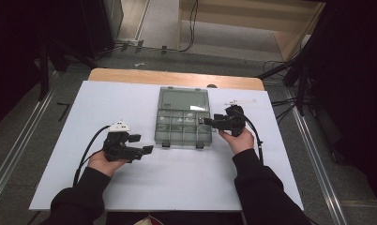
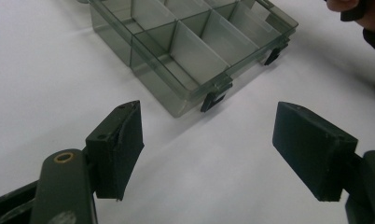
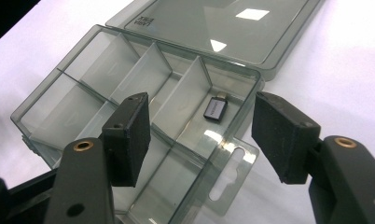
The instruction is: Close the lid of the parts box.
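A clear grey box [image 1: 184,126] lies open near the middle of the white desk [image 1: 130,187], its lid [image 1: 184,99] folded flat on the far side. Dividers split the box into compartments. In the right gripper view a small dark stick [image 3: 215,110], like a USB drive, lies on the floor of one compartment, the one beside the box's hang tab [image 3: 227,175]; the compartments around it look bare. Two dark latches [image 2: 213,99] hang off the box's near edge.

The right gripper [image 1: 206,121] hovers at the right side of the box, held level and aimed across it. Its jaws stand wide apart, one pad over the compartments, the other just outside the box wall, with nothing pressed between them. The stick sits beyond and between the two pads, untouched.

The left gripper [image 1: 142,143] is to the left of the box and a little nearer the person, well apart from it, aimed toward the box's near left corner. Its jaws are wide too and hold nothing; bare desk shows between its pads in the left gripper view, with the box's near corner just beyond them.

A thin pale item [image 1: 239,101] lies on the desk to the right of the lid; what it is cannot be told.
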`<state>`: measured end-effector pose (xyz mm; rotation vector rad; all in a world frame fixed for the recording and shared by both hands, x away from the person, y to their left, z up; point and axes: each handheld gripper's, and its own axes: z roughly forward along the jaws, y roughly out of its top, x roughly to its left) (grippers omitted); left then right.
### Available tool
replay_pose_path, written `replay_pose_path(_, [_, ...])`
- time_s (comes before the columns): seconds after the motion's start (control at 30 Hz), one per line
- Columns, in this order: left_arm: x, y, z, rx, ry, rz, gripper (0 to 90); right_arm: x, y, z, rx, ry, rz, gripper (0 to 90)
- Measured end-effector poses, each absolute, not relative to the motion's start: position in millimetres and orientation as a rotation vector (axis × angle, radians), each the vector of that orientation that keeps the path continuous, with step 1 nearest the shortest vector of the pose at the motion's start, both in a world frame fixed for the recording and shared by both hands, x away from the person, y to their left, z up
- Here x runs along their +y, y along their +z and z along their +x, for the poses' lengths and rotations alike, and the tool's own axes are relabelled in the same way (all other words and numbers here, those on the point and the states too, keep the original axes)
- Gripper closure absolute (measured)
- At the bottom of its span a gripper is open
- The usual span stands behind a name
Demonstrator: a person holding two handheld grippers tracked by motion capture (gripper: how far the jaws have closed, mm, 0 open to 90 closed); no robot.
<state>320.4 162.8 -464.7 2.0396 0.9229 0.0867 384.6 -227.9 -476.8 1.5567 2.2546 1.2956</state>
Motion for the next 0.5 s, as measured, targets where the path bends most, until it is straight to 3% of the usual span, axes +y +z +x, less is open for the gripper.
replay_pose_path(0.5, [148.8,-464.7,327.8,0.948,0.104,2.043,25.2,-232.3,-477.5,380.9,2.246,1.278,1.564,35.7])
